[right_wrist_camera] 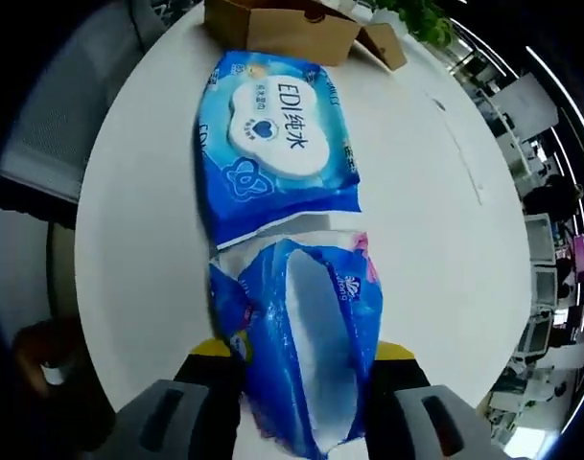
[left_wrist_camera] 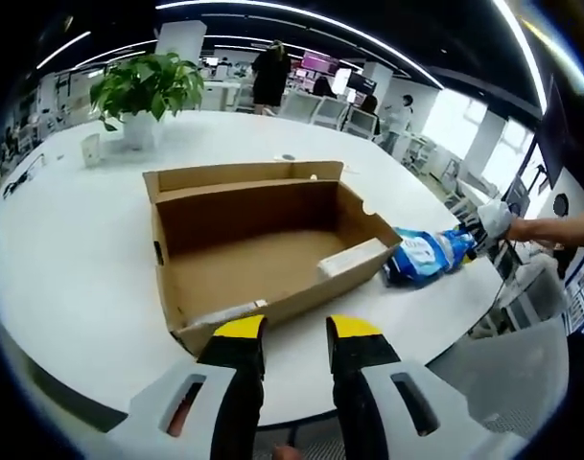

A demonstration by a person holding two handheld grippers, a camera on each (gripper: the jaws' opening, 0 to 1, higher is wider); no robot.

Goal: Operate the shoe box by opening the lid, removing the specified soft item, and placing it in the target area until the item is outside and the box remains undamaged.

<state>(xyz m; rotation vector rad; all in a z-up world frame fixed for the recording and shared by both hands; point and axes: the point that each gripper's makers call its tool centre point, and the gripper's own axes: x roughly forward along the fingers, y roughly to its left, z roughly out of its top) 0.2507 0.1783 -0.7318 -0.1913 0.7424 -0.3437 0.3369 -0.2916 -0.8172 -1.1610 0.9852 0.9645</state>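
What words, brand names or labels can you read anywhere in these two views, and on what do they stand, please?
"EDI纯水": on the white cloud panel of the blue wipes pack, right gripper view.
Smaller print around that panel: too blurred to read.
Small logo on the tissue pack between the right gripper fingers: unreadable.
Shoe box: no text legible.

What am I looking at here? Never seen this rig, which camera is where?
No robot: a person holds one two-jaw claw in each hand, with a fisheye camera on each. The left gripper view looks past the left claw, jaws apart and empty, at an open cardboard shoe box on a white round table; a potted plant stands behind. At the right edge, the other claw holds a blue tissue pack. The right gripper view looks along the right claw, shut on that soft pack, which lies outside the box.
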